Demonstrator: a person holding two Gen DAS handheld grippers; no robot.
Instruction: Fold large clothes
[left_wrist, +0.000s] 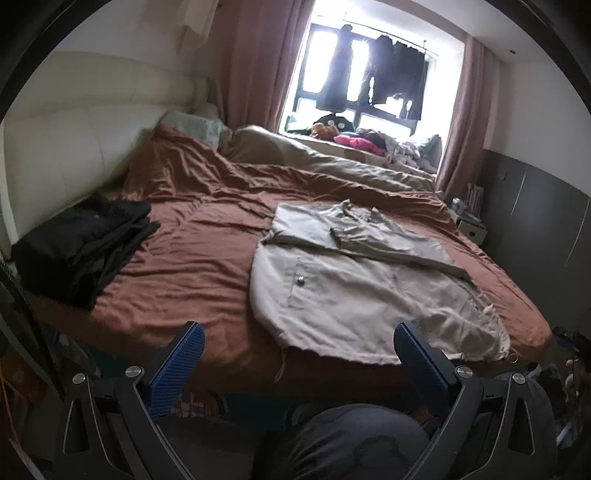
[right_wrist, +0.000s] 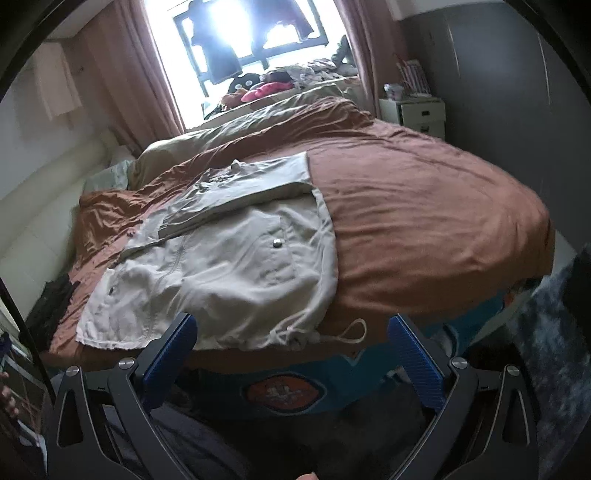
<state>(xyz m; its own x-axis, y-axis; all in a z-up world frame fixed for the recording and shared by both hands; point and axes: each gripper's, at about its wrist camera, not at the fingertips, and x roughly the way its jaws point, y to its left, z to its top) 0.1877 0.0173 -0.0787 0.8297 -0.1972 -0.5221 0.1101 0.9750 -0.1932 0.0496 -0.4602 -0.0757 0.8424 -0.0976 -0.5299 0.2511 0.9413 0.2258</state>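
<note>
Beige cotton jacket (left_wrist: 354, 280) with a snap-buttoned chest pocket lies flat on the rust-brown bedsheet (left_wrist: 199, 258), its drawstring hem at the near edge of the bed and its collar pointing away toward the window. Both sleeves look already folded across the chest, so the garment is now a long panel whose long axis runs from the hem nearest the person out toward the collar.

Left gripper (left_wrist: 299, 363) hovers just short of the bed edge, jaws spread wide and holding nothing; the jacket lies ahead and to its right, with its right finger just in front of the hem. Right gripper (right_wrist: 291, 363) is likewise wide apart and empty, with the hem directly ahead and slightly left, and the white drawstring loop (right_wrist: 351, 332) between its fingers. Both grippers sit close to the hem, one toward each corner. My guess is that the next move is to pinch the two hem corners and carry them up toward the collar.

Off to the left, a folded pile of black clothes (left_wrist: 81, 243) rests on the sheet, well apart from the jacket.
</note>
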